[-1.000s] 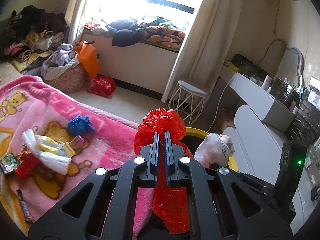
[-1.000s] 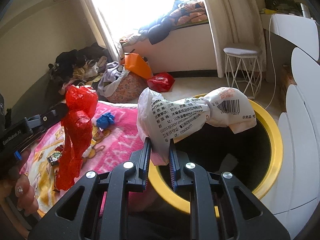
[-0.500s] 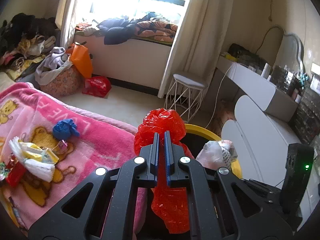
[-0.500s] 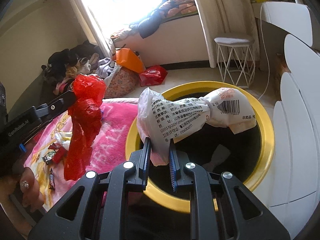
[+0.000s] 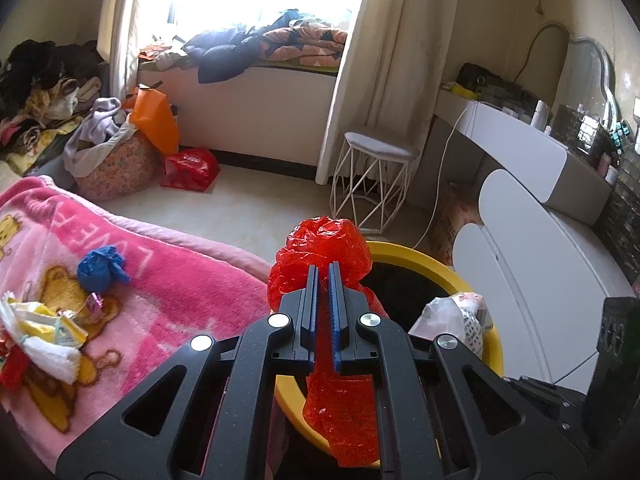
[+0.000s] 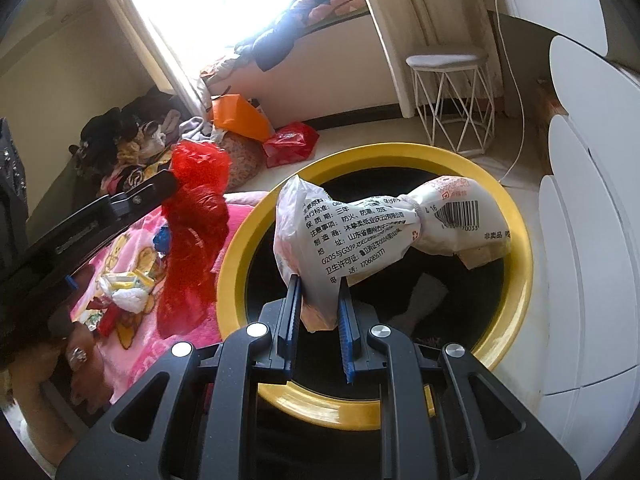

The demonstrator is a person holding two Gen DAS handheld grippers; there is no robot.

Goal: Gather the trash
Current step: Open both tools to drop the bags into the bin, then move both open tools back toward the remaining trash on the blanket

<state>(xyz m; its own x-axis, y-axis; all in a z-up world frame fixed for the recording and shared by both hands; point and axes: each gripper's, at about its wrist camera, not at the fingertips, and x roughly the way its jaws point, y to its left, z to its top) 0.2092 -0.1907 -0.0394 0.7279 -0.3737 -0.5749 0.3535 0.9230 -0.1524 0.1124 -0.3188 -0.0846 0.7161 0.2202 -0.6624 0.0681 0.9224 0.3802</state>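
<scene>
My left gripper [image 5: 323, 276] is shut on a crumpled red plastic bag [image 5: 324, 252], held at the near rim of the yellow-rimmed bin [image 5: 416, 254]. The red bag [image 6: 198, 216] also shows in the right wrist view, left of the bin [image 6: 524, 248]. My right gripper [image 6: 319, 284] holds a white printed plastic wrapper [image 6: 360, 232] above the bin's black inside; its jaws stand wider than before, with the wrapper's end still between them. The wrapper also shows in the left wrist view [image 5: 456, 316]. More trash lies on the pink blanket [image 5: 168, 292]: a blue wad [image 5: 100, 272] and yellow-white wrappers [image 5: 44, 328].
A white wire stool [image 5: 376, 184] stands past the bin by the curtain. White rounded drawers [image 5: 540, 280] flank the bin's right side. A red bag [image 5: 190, 168], an orange bag [image 5: 156, 120] and a laundry pile [image 5: 108, 160] sit on the floor by the window.
Both grippers moved right, off the blanket and toward the bin. The right gripper's jaws have spread apart around the white wrapper. The left gripper stays shut on the red bag.
</scene>
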